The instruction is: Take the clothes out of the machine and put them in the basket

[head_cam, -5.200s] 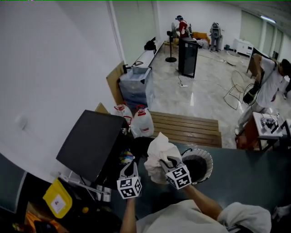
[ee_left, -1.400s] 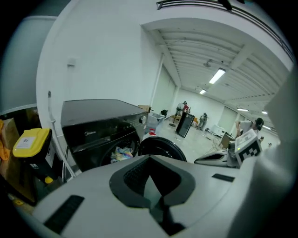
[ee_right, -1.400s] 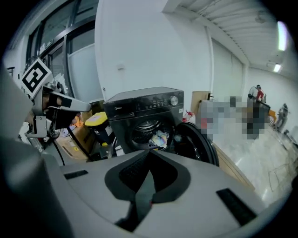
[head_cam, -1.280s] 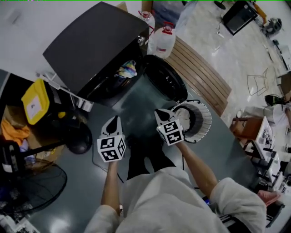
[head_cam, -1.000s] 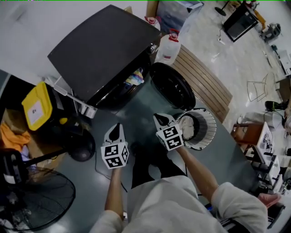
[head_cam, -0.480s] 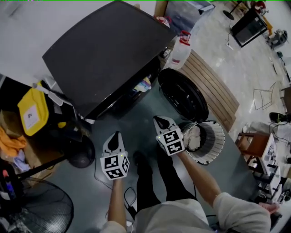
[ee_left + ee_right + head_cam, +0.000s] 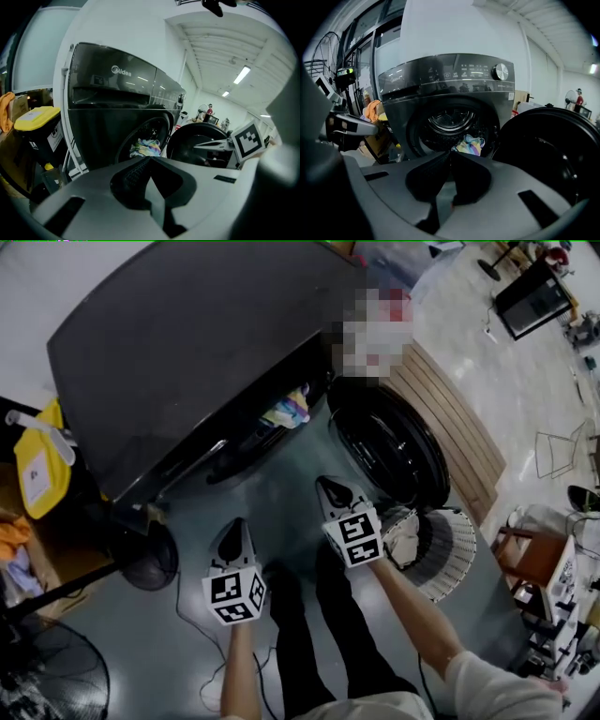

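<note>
A dark front-loading washing machine stands with its round door swung open to the right. A multicoloured garment lies at the lip of the drum; both gripper views show this garment straight ahead. The white slatted basket sits on the floor at the right with a white cloth in it. My left gripper and right gripper point at the machine from a short way off. Both are shut with nothing in them.
A yellow container stands left of the machine, with a floor fan and its round base nearby. A wooden slatted bench lies behind the open door. The person's legs are between the grippers, and a cable trails on the floor.
The white cloth that the right gripper held earlier now lies in the basket. Both grippers have sunk lower in front of the open machine, and the view has closed in on it.
</note>
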A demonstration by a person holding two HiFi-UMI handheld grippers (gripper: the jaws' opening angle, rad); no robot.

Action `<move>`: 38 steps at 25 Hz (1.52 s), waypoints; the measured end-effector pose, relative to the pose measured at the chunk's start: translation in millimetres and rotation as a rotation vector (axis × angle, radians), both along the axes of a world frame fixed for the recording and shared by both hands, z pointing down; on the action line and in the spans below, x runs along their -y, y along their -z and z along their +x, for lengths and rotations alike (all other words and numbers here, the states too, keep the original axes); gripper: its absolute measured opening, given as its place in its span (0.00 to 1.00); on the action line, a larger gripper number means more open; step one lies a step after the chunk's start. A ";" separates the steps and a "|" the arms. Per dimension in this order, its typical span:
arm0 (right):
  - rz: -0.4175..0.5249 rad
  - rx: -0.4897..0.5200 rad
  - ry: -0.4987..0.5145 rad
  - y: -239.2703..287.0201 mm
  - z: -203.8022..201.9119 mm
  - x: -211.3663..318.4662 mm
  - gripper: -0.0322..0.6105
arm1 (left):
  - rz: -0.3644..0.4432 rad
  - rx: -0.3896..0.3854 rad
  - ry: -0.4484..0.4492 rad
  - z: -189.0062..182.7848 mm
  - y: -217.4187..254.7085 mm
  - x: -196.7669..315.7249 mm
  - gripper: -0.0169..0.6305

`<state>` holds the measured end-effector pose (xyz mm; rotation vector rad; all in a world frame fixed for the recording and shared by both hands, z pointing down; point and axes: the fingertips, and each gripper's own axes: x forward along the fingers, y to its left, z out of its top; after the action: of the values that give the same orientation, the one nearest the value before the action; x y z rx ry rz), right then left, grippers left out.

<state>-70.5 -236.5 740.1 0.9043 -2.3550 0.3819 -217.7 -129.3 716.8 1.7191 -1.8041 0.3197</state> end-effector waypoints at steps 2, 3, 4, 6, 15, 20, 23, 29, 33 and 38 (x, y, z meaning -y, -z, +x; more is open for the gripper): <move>0.009 -0.001 0.004 -24.0 -1.3 10.8 0.09 | 0.006 0.001 -0.005 1.9 -20.1 9.1 0.05; 0.013 -0.001 0.006 -34.8 -2.7 15.4 0.09 | 0.008 0.002 -0.006 2.4 -28.9 12.8 0.05; 0.016 -0.002 0.009 -45.4 -4.2 19.3 0.09 | 0.010 0.003 -0.007 2.8 -36.9 16.0 0.05; 0.020 -0.007 0.013 -67.7 -7.5 25.9 0.09 | 0.015 0.006 -0.009 2.4 -51.9 20.8 0.05; 0.056 -0.033 0.019 -150.8 -29.4 61.0 0.09 | 0.020 0.020 -0.031 -2.4 -111.3 38.4 0.05; 0.108 -0.042 0.026 -173.5 -38.6 82.3 0.09 | 0.030 0.018 -0.045 -2.1 -136.0 49.4 0.05; 0.131 -0.038 0.017 -185.5 -40.7 92.7 0.09 | 0.034 0.026 -0.065 2.3 -149.3 54.4 0.05; 0.157 -0.041 0.018 -217.1 -51.4 114.1 0.26 | 0.066 0.032 -0.085 4.7 -167.9 69.1 0.05; 0.205 0.006 0.009 -216.4 -68.5 136.6 0.54 | 0.079 0.028 -0.073 5.6 -180.1 73.7 0.05; 0.209 0.007 -0.071 -225.8 -86.3 189.2 0.66 | 0.082 0.016 -0.058 10.7 -192.7 68.5 0.05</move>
<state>-156.8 -425.7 965.9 1.0862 -2.4067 0.1686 -207.0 -197.8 909.5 1.8328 -1.8045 0.2877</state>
